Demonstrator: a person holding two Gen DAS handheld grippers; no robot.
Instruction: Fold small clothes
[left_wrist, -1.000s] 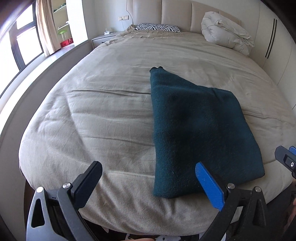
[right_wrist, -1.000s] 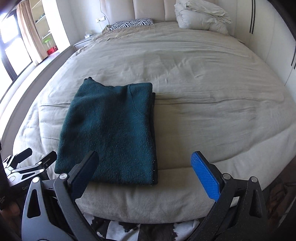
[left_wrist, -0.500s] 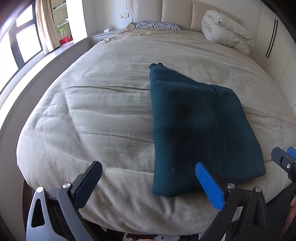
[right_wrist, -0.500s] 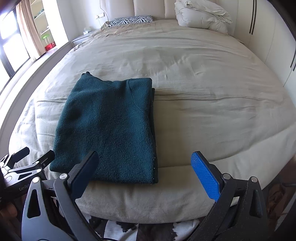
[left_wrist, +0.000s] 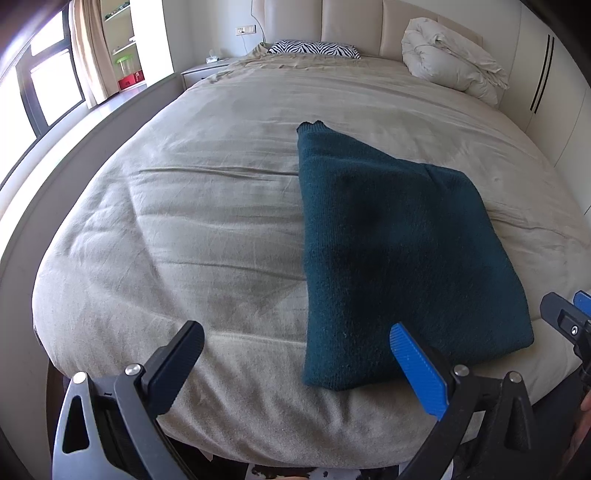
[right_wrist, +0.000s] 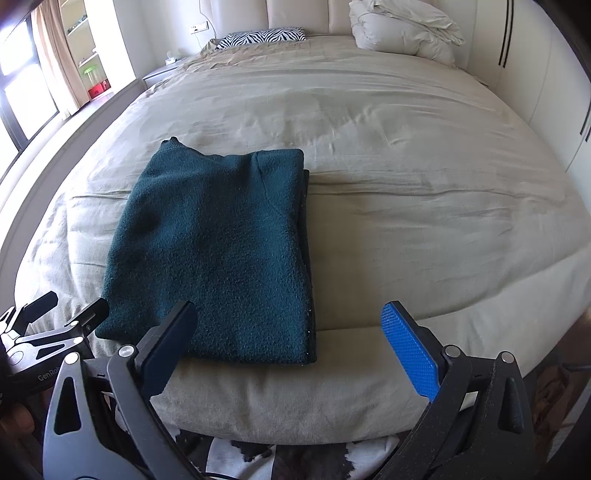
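counts: one folded dark teal sweater (left_wrist: 399, 251), two grippers, one zebra-print pillow (left_wrist: 314, 48), one bundled white duvet (left_wrist: 450, 62), one beige bed cover (left_wrist: 207, 221), one nightstand (left_wrist: 203, 70).
left edge of room: window (left_wrist: 44, 88) and curtain (left_wrist: 86, 51) beyond a pale ledge that runs beside the bed.
left gripper (left_wrist: 295, 350): jaws spread wide, holding nothing, hovering off the foot edge of the bed; one black finger, one with a blue pad.
open room, left: a broad stretch of bare, lightly wrinkled cover lies left of the sweater, reaching up to the pillow.
sweater: lies flat in a rough rectangle near the foot edge, one knitted corner poking out at its far left; stacked layers show along its right side in the right wrist view.
sweater vs left gripper: it lies ahead and to the right, its near left corner just behind the blue finger, not touched.
right gripper (right_wrist: 291, 339): jaws spread wide, empty, also off the foot edge.
sweater vs right gripper: it lies ahead and to the left, its near edge just behind the black finger, no contact seen.
open room, right: bare cover stretches right of the sweater to the bed's curved edge; white wall panels (right_wrist: 546, 74) beyond.
far right corner: the duvet sits against the headboard (right_wrist: 306, 14).
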